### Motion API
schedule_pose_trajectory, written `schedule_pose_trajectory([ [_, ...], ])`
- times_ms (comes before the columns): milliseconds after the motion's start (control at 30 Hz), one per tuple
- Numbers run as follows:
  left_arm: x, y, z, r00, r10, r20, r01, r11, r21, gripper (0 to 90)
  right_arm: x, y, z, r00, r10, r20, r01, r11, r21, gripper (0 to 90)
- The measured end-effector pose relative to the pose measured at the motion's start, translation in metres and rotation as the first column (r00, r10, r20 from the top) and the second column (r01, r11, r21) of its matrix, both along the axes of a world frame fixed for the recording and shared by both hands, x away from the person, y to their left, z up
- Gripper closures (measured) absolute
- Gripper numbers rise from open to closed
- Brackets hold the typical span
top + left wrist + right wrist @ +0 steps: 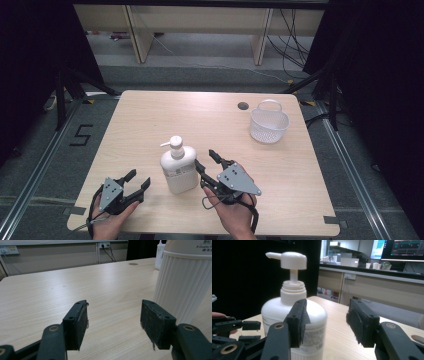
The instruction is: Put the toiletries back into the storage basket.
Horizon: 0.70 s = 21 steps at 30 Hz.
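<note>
While the pump bottle (178, 167) stands upright on the table (150, 125), near the front edge and well apart from the white basket (269, 122), it is waiting to be picked up. The right gripper (209, 165) is held just beside the bottle with its jaws spread wide and nothing between them. The left gripper (138, 180) is on the bottle's other side, also spread and holding nothing. The right jaws should be slid around the bottle's round body, not the thin pump, and squeezed gently so it is not tipped.
</note>
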State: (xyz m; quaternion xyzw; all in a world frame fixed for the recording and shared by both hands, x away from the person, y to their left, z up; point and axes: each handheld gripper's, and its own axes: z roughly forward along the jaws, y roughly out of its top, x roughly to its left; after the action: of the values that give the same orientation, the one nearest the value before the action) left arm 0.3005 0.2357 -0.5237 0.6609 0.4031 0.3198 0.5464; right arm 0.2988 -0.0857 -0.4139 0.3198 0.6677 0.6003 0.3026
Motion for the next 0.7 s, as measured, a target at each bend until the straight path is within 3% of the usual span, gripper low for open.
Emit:
schedule_pose_trajectory([
  [33, 0.000, 0.000, 0.000, 1.0000, 0.000, 0.000, 0.000, 1.0000, -0.001, 38.2, 0.002, 0.001, 0.001, 0.9996, 0.009, 0.026, -0.008, 0.9998, -0.016, 50.2],
  [100, 0.000, 0.000, 0.000, 1.0000, 0.000, 0.000, 0.000, 1.0000, -0.001, 38.1, 0.002, 0.006, 0.002, 0.9999, 0.014, -0.005, -0.014, 0.9999, -0.003, 50.2],
  [133, 0.000, 0.000, 0.000, 1.0000, 0.000, 0.000, 0.000, 1.0000, 0.000, 38.1, 0.004, 0.008, 0.003, 0.9997, 0.017, 0.016, -0.017, 0.9998, -0.006, 50.2],
  [167, 0.000, 0.000, 0.000, 1.0000, 0.000, 0.000, 0.000, 1.0000, 0.000, 38.1, 0.003, 0.010, 0.004, 0.9999, 0.015, -0.006, -0.015, 0.9999, 0.001, 50.2],
  [233, 0.001, 0.000, -0.001, 0.9999, -0.010, 0.013, 0.010, 0.9999, -0.004, 38.1, 0.004, 0.014, 0.007, 0.9997, 0.022, -0.005, -0.022, 0.9997, -0.006, 50.0],
  [267, 0.000, 0.000, 0.000, 1.0000, -0.001, -0.001, 0.001, 1.0000, 0.006, 38.1, 0.004, 0.016, 0.008, 0.9996, 0.028, -0.011, -0.028, 0.9996, -0.003, 49.9],
  [433, 0.000, 0.000, 0.000, 1.0000, -0.002, 0.000, 0.002, 1.0000, 0.005, 38.0, 0.009, 0.025, 0.014, 0.9994, 0.030, 0.015, -0.030, 0.9994, -0.018, 49.5],
  [467, 0.000, 0.000, 0.000, 1.0000, -0.002, 0.000, 0.002, 1.0000, 0.005, 38.0, 0.008, 0.027, 0.015, 0.9993, 0.035, -0.008, -0.036, 0.9992, -0.016, 49.5],
  [600, 0.001, 0.000, -0.001, 0.9998, -0.010, 0.014, 0.010, 0.9999, -0.005, 38.0, 0.010, 0.035, 0.016, 0.9990, 0.041, -0.016, -0.041, 0.9991, -0.014, 49.4],
  [667, 0.000, 0.000, 0.000, 1.0000, -0.002, 0.002, 0.002, 1.0000, 0.002, 37.9, 0.012, 0.036, 0.017, 0.9995, 0.032, 0.001, -0.032, 0.9992, -0.025, 49.4],
  [700, 0.000, 0.000, 0.000, 1.0000, -0.001, 0.002, 0.001, 1.0000, 0.003, 37.9, 0.012, 0.039, 0.018, 0.9991, 0.040, -0.013, -0.040, 0.9991, -0.013, 49.4],
])
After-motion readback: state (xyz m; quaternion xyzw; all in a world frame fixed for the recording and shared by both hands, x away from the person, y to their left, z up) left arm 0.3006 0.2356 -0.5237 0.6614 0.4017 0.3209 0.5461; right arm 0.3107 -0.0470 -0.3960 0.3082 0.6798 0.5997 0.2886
